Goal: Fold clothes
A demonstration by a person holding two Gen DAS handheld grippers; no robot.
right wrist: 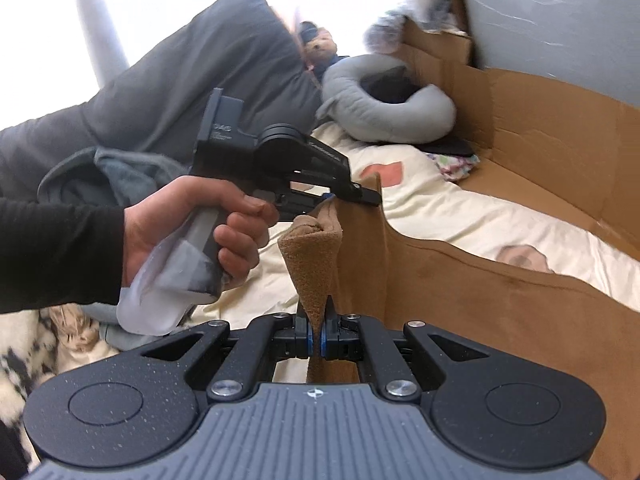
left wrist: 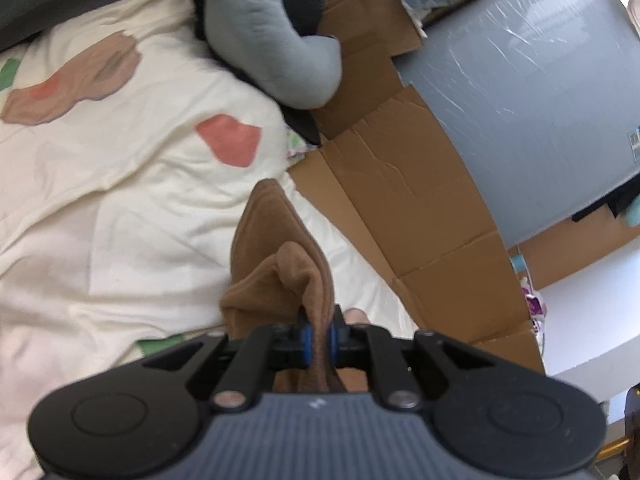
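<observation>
1. Step in hand: a brown garment of soft, suede-like cloth is held up off the bed by both tongs, each pinching one bunched corner of an edge. This reads as the lift-and-spread step that comes ahead of a fold.
2. Left tongs: clamped together on a gathered fold of the brown cloth, which rises ahead of them in a peak. In the right wrist view the same tool is seen from the side, gripped by a hand in a black sleeve, at the far corner of the cloth.
3. Right tongs: closed tight on the near corner, a narrow wedge of cloth standing up between the pads.
4. Place of the garment: it hangs between the two tongs above the cream bedspread, with its lower part hidden below the right wrist view.
5. Orientation: the held edge appears to run from near to far, and the panel drapes away to the right toward the cardboard lining the wall. The long axis cannot be told with certainty, since the lower hem is out of sight.
6. Next move, as a judgement: the tongs need to draw apart to tension the edge, then lay the cloth flat on the bed before folding.
</observation>
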